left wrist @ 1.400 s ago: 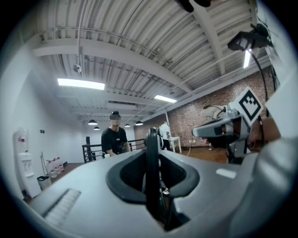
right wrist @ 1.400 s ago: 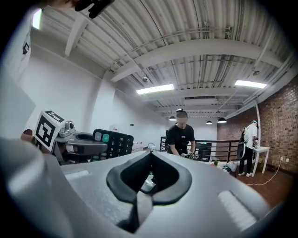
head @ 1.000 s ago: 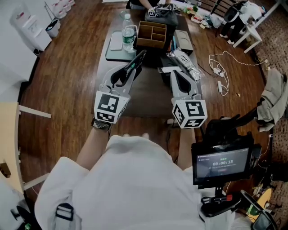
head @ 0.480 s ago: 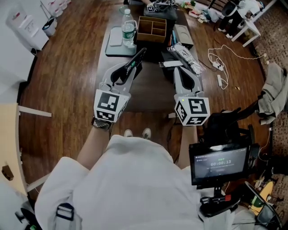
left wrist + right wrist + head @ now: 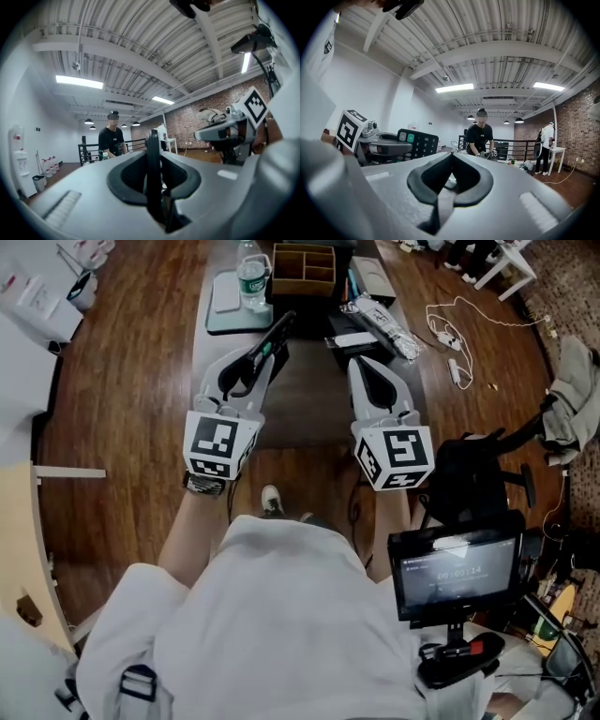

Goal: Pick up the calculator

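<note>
Calculator (image 5: pixel 417 143) clamped in left gripper (image 5: pixel 153 145) jaws, right gripper (image 5: pixel 451 157) closed

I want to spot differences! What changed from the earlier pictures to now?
The table and its things have slid up in the head view, as if the person stepped back. The left claw still clamps the calculator; the right claw stays shut and empty.

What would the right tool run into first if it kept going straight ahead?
Likely nothing near: the right tool points level above the cluttered table, toward the person at its far end. Whether it clears the things lying there is unclear.
</note>
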The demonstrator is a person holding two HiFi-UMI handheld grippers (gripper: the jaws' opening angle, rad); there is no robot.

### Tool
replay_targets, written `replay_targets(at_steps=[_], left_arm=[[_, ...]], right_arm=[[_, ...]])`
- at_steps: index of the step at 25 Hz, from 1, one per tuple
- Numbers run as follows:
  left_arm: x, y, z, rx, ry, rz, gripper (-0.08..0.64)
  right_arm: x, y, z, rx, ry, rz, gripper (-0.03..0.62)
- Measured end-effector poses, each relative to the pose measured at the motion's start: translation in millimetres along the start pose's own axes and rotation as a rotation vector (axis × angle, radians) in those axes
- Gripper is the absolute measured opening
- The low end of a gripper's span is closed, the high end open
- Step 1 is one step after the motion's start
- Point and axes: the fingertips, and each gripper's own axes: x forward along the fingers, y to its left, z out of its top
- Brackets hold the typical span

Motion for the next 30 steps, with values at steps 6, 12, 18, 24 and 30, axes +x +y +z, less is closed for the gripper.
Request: replay_targets(at_steps=[6,12,18,24,30], left_arm=[[-14,-21,0,-0.003,0.007,0.011,0.075],[-36,-61,14,0.023,0.008,0.025,0.075],[-67,-115,21,0.027,0.006,0.048,0.075],[-99,-166,23,0.017,-0.007,0.065,0.075],[-131,-213,30,0.027,-0.003,0.061,0.075]], right_arm=[[-22,-1,-3,0.011,-0.006,0.009,0.002],[-67,-3,0,0.014,-0.035,0.026,0.002],[-125,-1,-2,0.012,-0.061,0.045,0.002],[-185,-1,-16,0.025,-0.059,0.043,0.002],[-237,-2,-27,0.049,-0.059,0.033,0.002]])
